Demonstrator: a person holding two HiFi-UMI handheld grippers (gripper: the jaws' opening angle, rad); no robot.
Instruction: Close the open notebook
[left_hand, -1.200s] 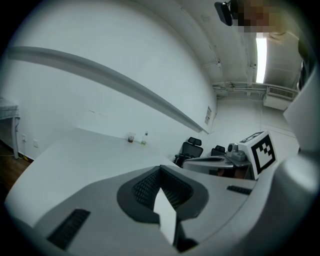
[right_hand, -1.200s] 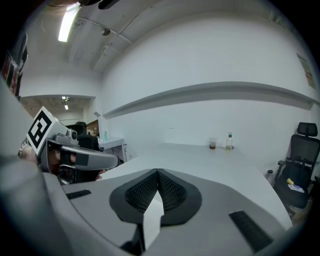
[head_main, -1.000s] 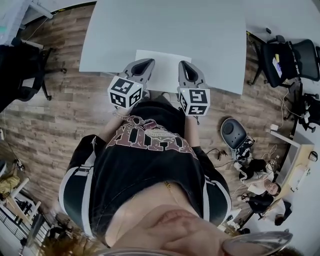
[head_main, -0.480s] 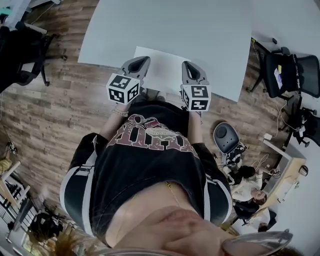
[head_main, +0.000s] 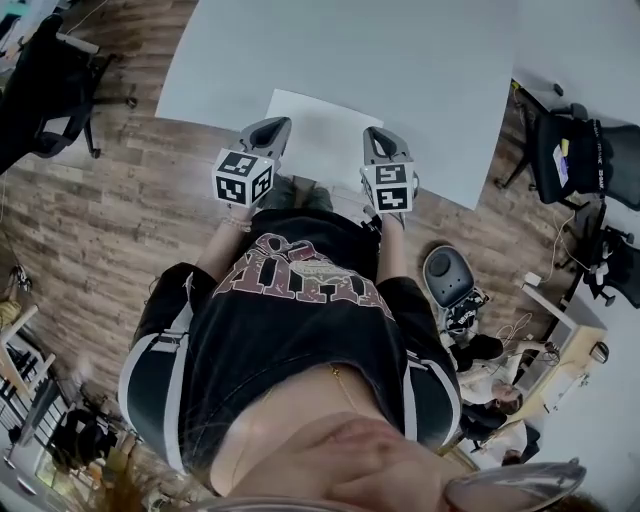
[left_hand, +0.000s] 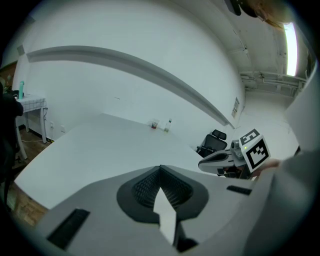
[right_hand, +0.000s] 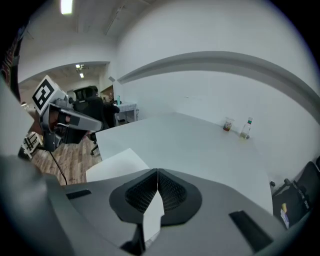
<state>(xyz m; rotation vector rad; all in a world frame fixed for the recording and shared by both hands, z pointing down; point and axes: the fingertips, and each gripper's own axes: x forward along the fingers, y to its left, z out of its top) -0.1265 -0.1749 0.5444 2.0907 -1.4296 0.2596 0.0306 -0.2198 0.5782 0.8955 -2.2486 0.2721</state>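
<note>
The open notebook lies flat with its white pages up, at the near edge of the white table. My left gripper hangs over the notebook's left corner, jaws shut and empty. My right gripper hangs over its right edge, also shut with nothing between the jaws. In the right gripper view the shut jaw tips point over the notebook's page, with the left gripper off to the left. The left gripper view shows its own shut tips and the right gripper beside them. Neither gripper visibly touches the notebook.
A small cup and a bottle stand at the table's far edge. Black office chairs are to the right of the table and another chair to the left, on wooden floor. People sit on the floor at lower right.
Both grippers have sunk a little toward the table's near edge and tipped further down, staying shut. The notebook has not moved.
</note>
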